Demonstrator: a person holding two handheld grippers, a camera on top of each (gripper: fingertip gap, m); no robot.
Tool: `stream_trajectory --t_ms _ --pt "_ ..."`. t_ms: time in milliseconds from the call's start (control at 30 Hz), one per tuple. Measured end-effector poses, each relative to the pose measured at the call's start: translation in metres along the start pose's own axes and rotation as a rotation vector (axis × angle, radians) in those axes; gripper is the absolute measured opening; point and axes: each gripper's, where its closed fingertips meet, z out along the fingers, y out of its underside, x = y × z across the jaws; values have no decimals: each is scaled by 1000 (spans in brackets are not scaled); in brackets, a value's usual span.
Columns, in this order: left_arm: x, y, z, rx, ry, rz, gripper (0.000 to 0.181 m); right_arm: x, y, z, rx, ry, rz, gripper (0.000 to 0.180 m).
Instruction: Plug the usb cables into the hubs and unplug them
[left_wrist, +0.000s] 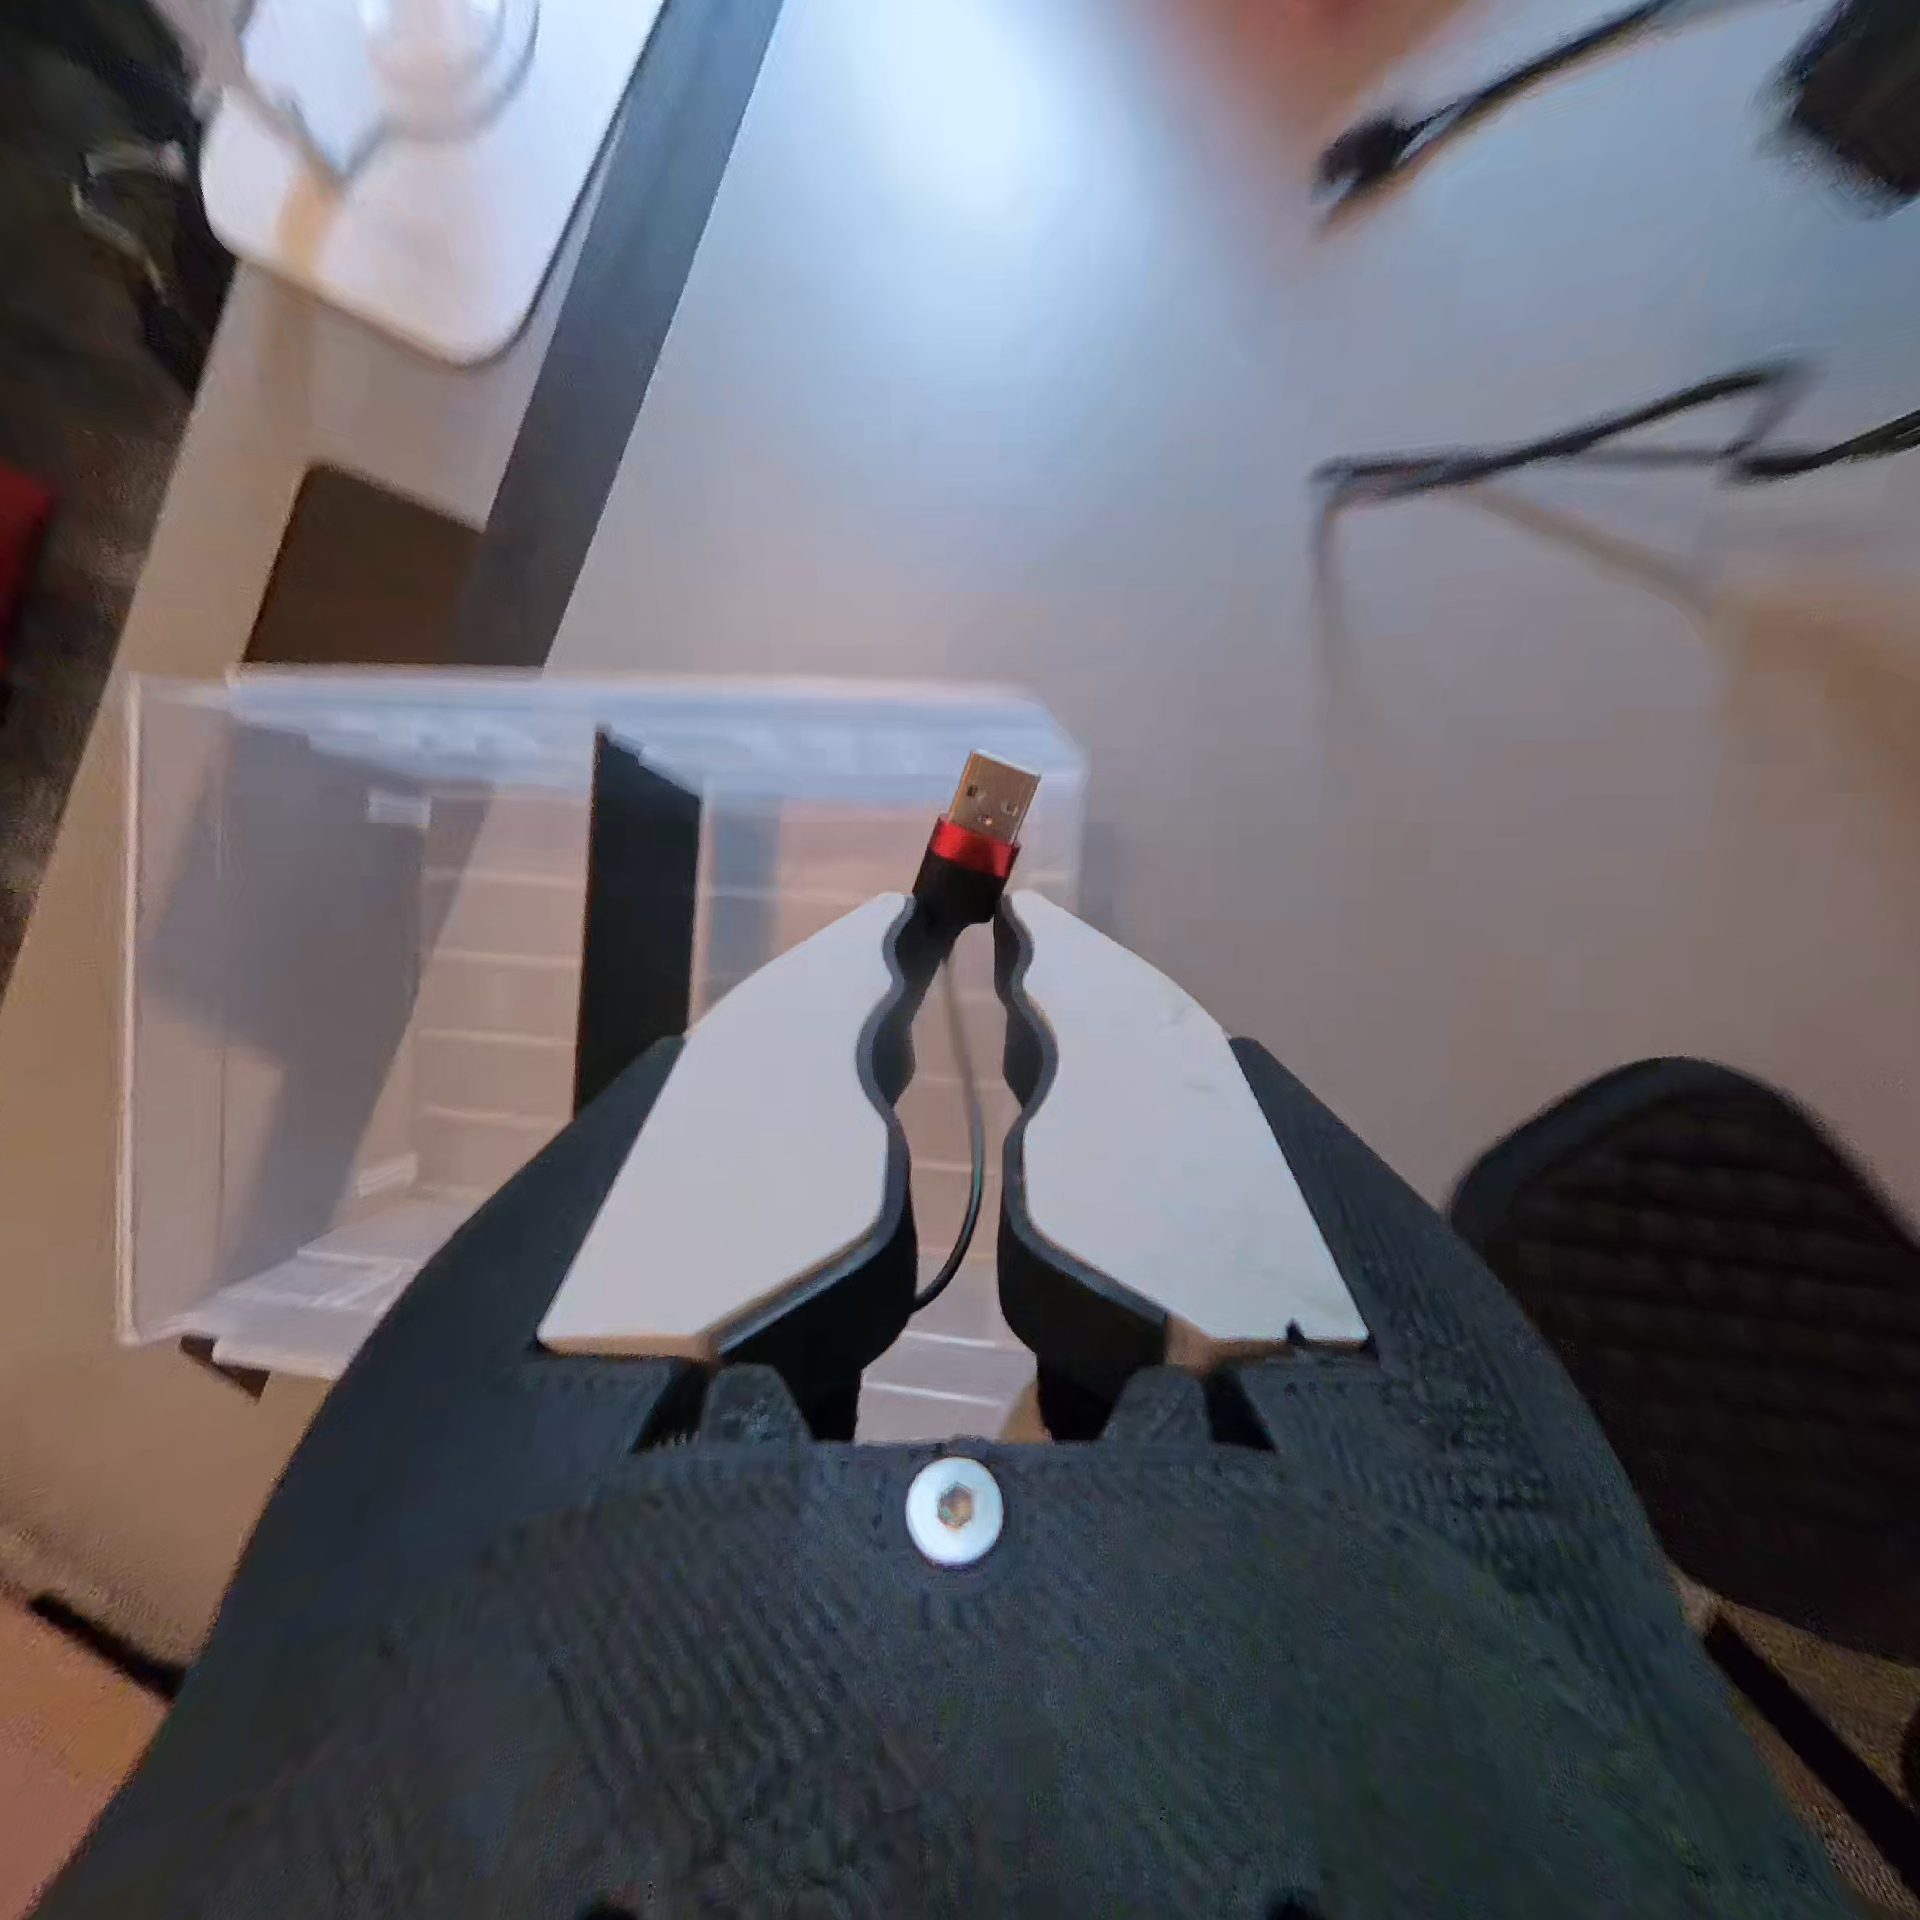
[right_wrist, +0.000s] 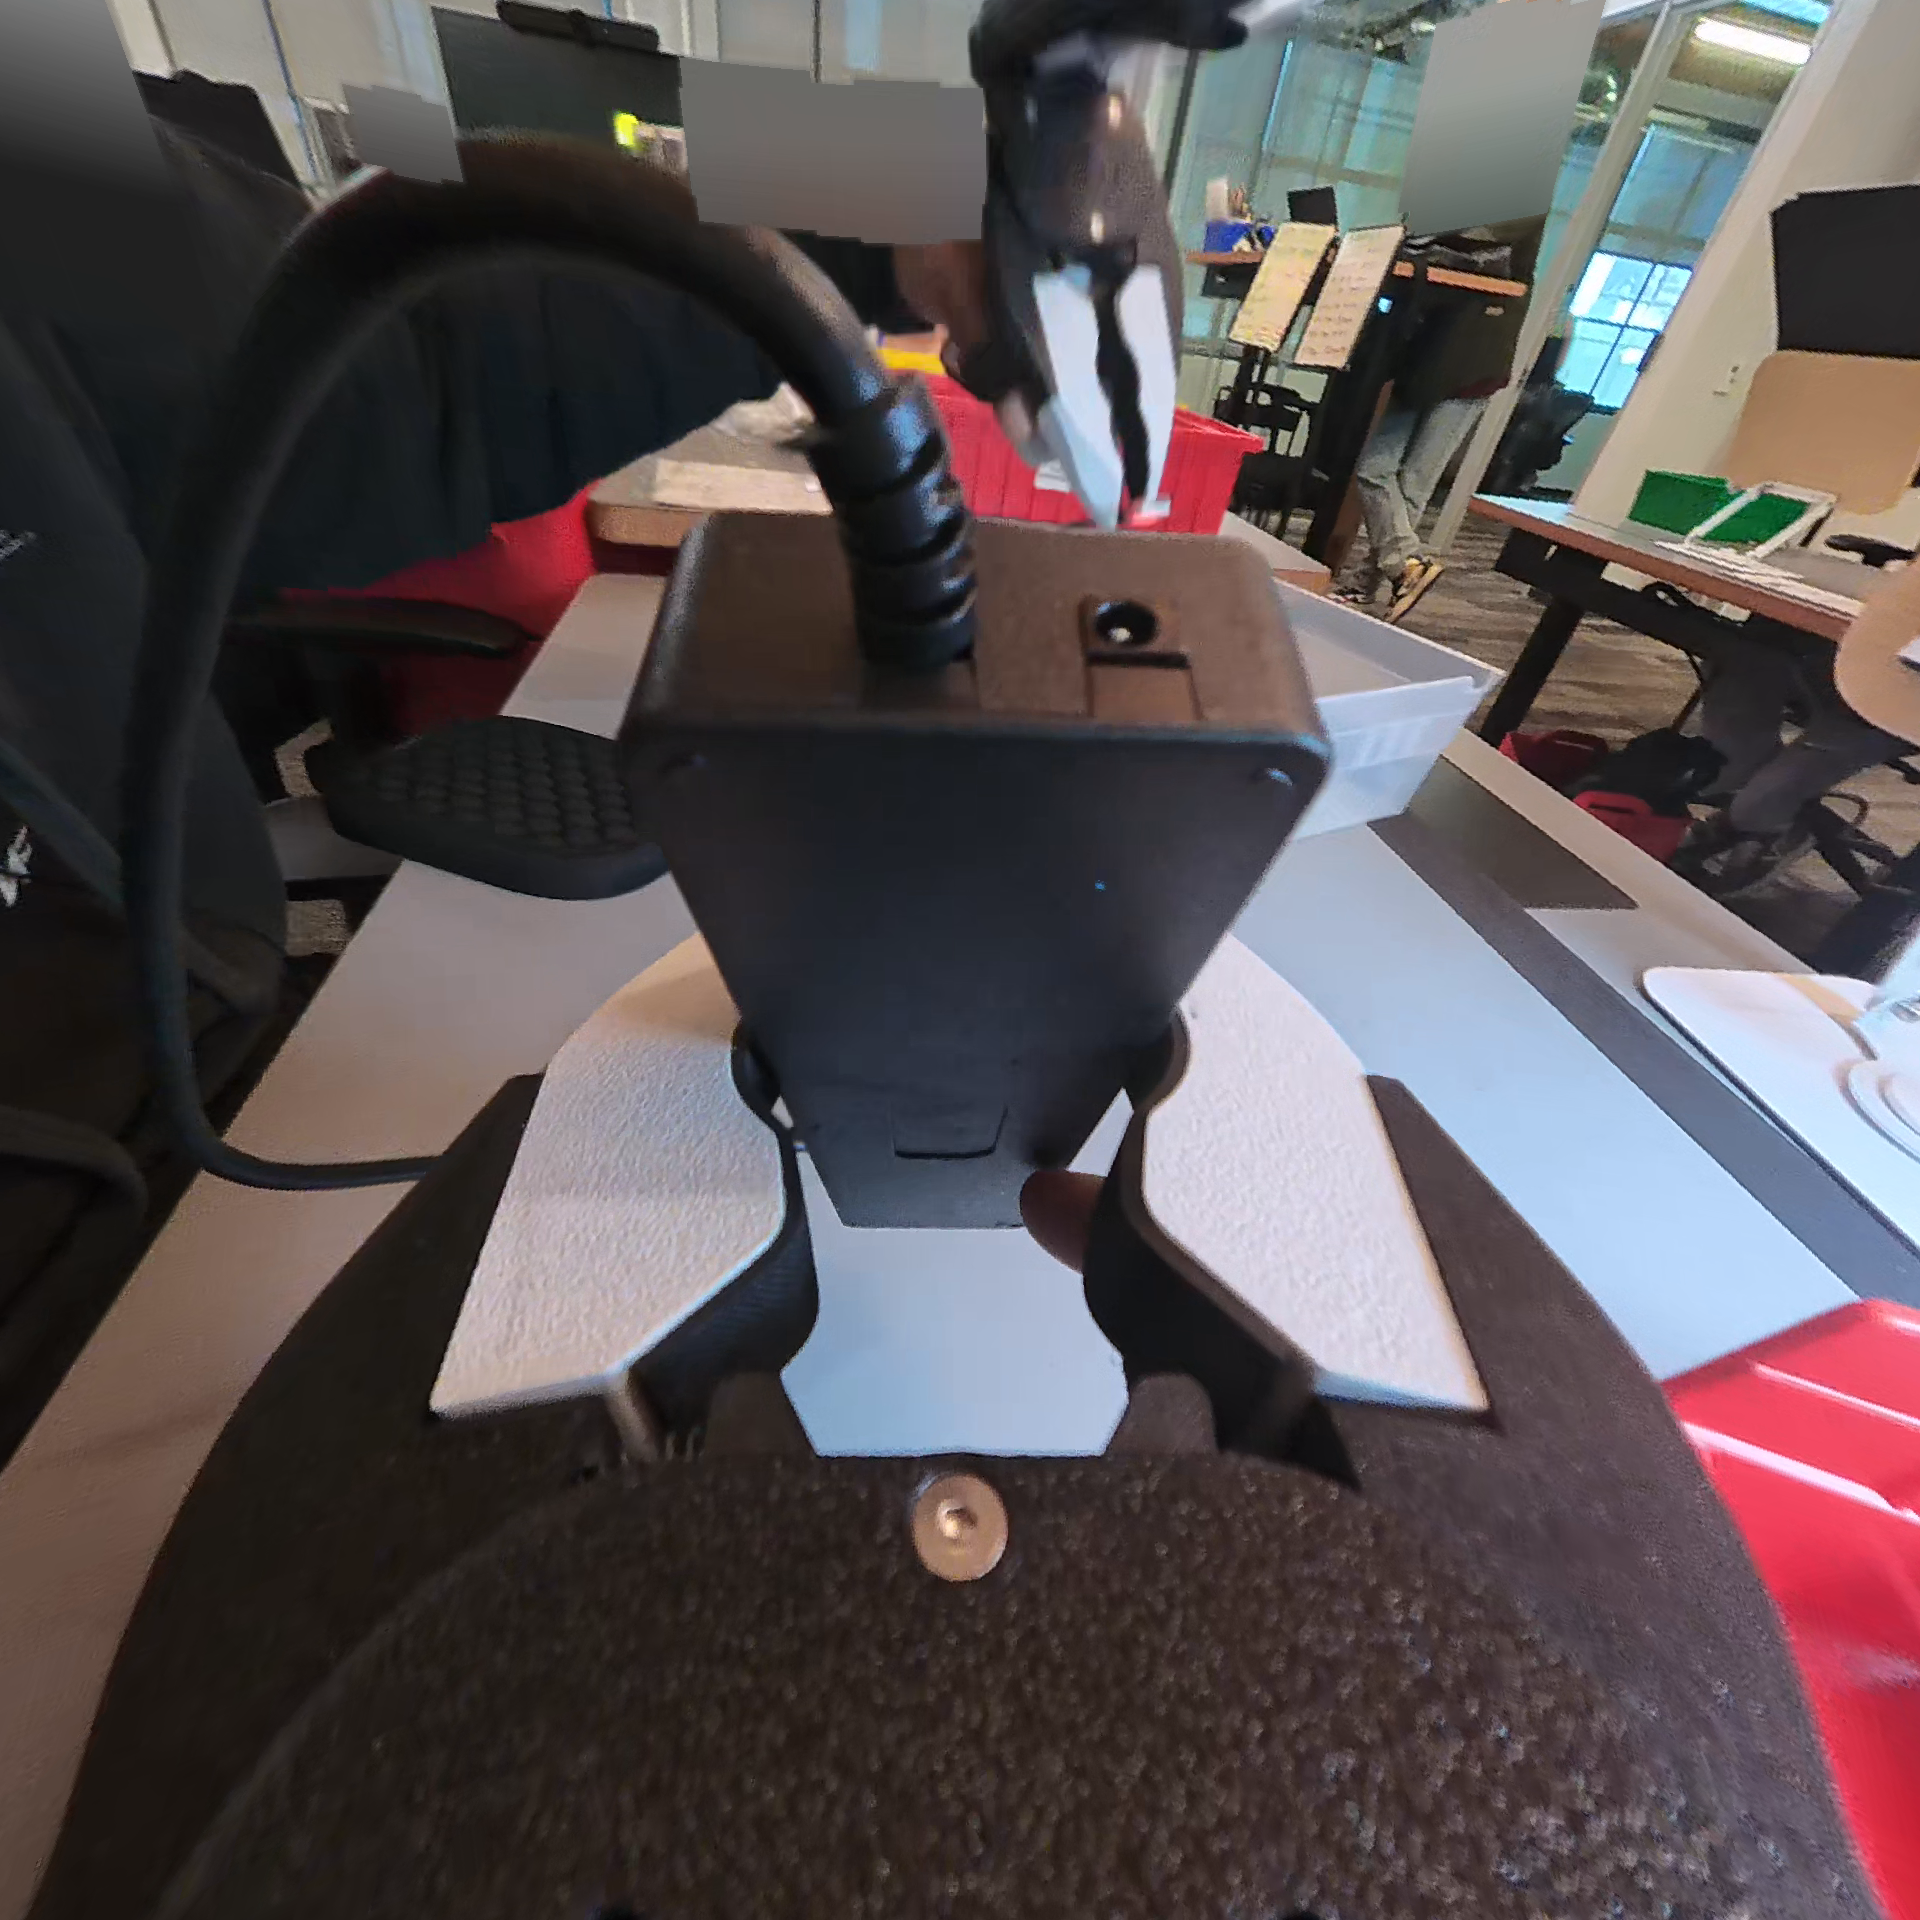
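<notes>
My left gripper is shut on a USB cable plug with a red collar and a gold metal end; the plug sticks out past the fingertips and its thin black cable runs back between the fingers. My right gripper is shut on a black USB hub, held upright above the white table. A thick black cable leaves the hub's top end and loops left. The left gripper also shows in the right wrist view, pointing down just beyond the hub's top. The hub's ports are hidden.
A clear plastic box stands at the table edge below my left gripper. Blurred black cables lie on the table. A black chair armrest is left of the hub. A red bin sits at the right, another red bin behind. Some 30 cm of space lies between my two pairs of fingers.
</notes>
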Motion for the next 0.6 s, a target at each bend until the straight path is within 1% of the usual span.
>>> stream_trajectory --t_ms 100,167,200,267,367,433,467,533,600 --pt "66 -48 -28 102 166 39 12 -8 -4 2 15 -30 -3 64" --pt "123 -71 -31 148 349 79 12 -12 -6 3 22 -45 -3 64" --pt "148 -76 -25 148 424 100 12 -14 -6 4 25 -53 -2 64" --pt "188 -74 3 103 533 135 12 -16 -6 4 26 -67 2 64" --pt "226 -59 60 40 667 117 13 -16 -2 4 17 -76 13 64" --pt "235 -49 98 20 682 84 13 -14 2 4 8 -72 23 64" --pt "238 -46 111 34 701 68 13 -12 4 3 3 -68 26 64" --pt "237 -44 129 65 699 29 12 -8 7 3 -3 -61 35 64" --pt "236 -41 138 95 695 15 13 -5 9 2 -6 -53 45 64"
